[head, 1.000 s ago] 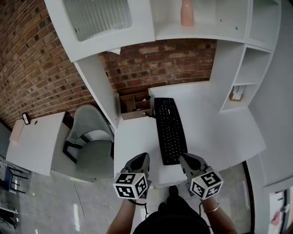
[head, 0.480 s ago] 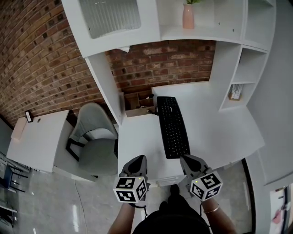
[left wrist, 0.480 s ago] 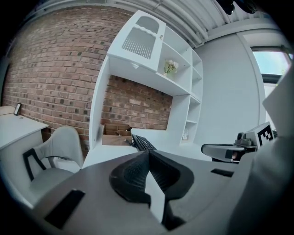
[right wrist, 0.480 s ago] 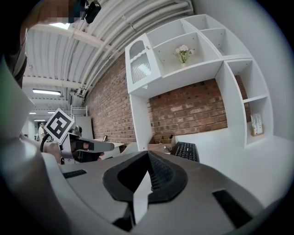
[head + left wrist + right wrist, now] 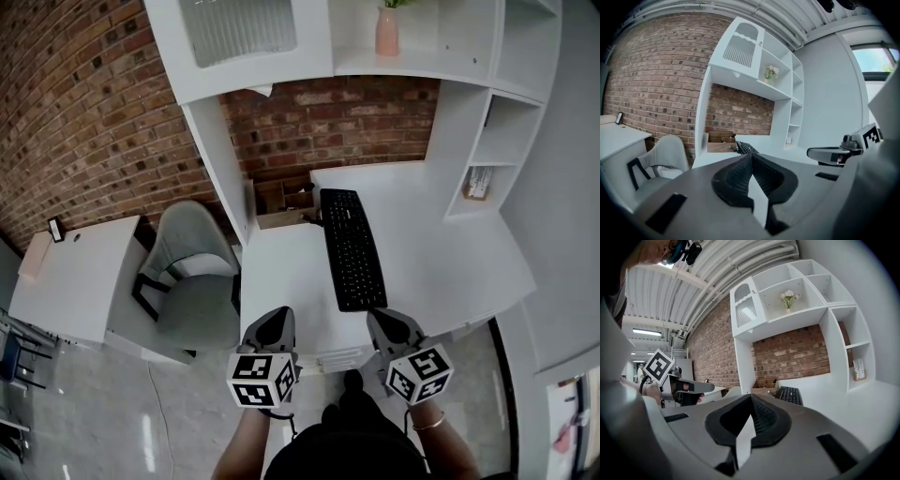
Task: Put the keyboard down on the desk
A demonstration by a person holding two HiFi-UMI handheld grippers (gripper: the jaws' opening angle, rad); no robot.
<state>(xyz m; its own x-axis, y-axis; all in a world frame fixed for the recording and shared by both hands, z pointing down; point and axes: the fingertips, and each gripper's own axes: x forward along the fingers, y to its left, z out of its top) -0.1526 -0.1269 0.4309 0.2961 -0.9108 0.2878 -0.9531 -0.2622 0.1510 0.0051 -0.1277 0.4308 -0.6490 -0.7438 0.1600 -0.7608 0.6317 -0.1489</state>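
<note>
While the keyboard (image 5: 354, 251) lay unmoved on the worktop (image 5: 441, 258), the left hand-held gripper (image 5: 279, 315) and right hand-held gripper (image 5: 381, 319), both clenched empty, drew back; task seemingly done

Light in the head view is bright and even: the white desk (image 5: 441, 253) is close to washed out, and only a soft shadow falls under the shelf unit (image 5: 262, 70) onto the brick wall (image 5: 319, 131). The glossy floor (image 5: 103, 412) carries pale streaks of glare. Wide-angle distortion bows the wall and shelf edges. Both gripper views have black vignetted corners. The window (image 5: 876, 58) in the left one is blown out, and a ceiling strip light (image 5: 647, 332) glows in the right one. The left gripper (image 5: 751, 158) and right gripper (image 5: 750, 397), nearest the lens, look soft, and the background is sharper.
</note>
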